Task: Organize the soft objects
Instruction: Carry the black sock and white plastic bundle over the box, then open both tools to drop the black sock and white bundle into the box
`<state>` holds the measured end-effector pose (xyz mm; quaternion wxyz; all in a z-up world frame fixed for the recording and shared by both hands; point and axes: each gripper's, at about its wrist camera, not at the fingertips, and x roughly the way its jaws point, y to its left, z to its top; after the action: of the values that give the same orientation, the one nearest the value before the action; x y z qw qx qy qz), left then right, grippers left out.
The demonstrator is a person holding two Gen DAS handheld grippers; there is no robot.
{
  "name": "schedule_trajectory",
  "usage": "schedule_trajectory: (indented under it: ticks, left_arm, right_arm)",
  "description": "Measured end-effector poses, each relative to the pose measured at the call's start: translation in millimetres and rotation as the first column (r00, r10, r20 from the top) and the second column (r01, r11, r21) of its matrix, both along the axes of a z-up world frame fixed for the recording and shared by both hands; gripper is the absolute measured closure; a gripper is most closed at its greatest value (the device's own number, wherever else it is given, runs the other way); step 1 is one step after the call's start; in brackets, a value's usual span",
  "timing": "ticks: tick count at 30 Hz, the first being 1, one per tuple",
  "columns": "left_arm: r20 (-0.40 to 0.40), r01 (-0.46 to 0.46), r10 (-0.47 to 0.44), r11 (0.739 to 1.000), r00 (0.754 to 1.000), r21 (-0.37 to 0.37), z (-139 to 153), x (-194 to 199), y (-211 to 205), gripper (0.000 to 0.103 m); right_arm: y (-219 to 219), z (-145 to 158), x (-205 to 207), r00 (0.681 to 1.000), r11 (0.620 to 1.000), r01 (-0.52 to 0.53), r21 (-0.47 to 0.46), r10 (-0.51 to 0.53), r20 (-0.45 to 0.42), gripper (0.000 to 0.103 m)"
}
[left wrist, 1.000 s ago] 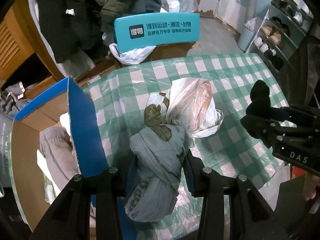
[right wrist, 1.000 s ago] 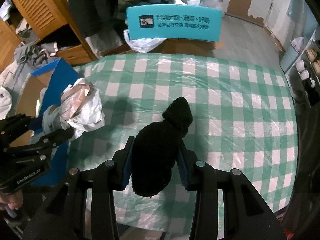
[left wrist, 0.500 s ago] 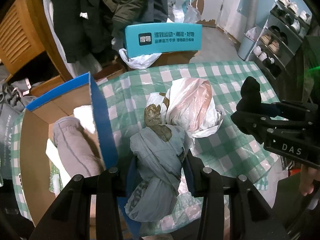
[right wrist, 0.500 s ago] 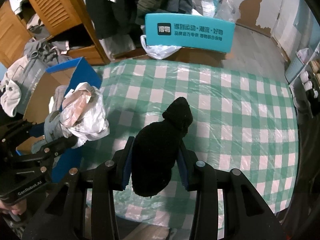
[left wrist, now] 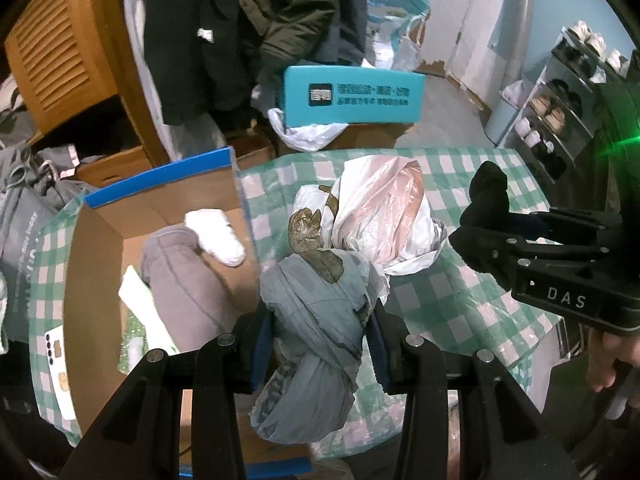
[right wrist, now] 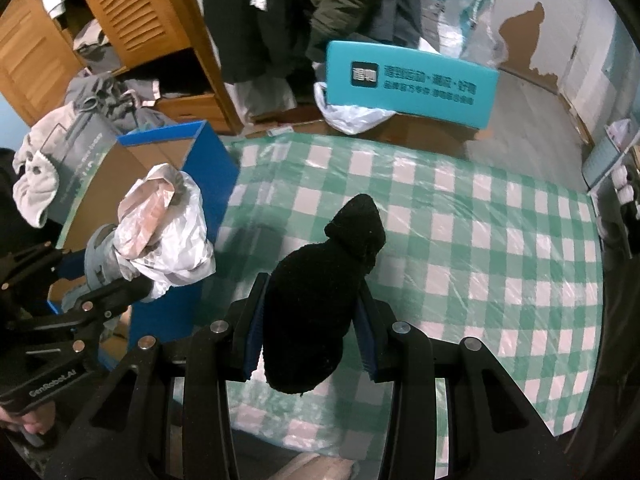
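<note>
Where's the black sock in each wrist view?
Left wrist: black sock at right, poking from the right gripper.
Right wrist: bottom centre, the sock clamped between the right gripper's blue pads.
Shared landmark: teal box behind the checked table.

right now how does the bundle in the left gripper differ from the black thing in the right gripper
The bundle is pale grey-blue knotted cloth with crinkled white and pink plastic on top; the black sock is one plain dark fuzzy piece. The bundle is bulkier and made of several parts, the sock slim and tapering to a rounded tip. The bundle hangs by the box, the sock over the checked cloth. Both are soft and clamped, one in the left gripper, the other in the right gripper.
</note>
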<state>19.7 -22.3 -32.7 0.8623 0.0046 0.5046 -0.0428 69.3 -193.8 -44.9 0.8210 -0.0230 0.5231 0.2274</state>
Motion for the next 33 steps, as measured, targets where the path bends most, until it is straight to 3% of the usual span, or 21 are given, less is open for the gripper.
schedule_trajectory:
  ticks: [20, 33]
  left_arm:
    - [0.042, -0.177, 0.178, 0.984, 0.983, -0.025, 9.0, -20.2, 95.2, 0.061]
    - [0.0, -0.298, 0.298, 0.955, 0.955, -0.008, -15.6, -31.1, 151.8, 0.06]
  right_arm:
    - [95.2, 17.7, -0.6, 0.991, 0.991, -0.133, 0.002, 0.133, 0.032, 0.065]
    - [168.2, 15.4, -6.8, 0.968, 0.968, -0.251, -0.011, 0.251, 0.008, 0.064]
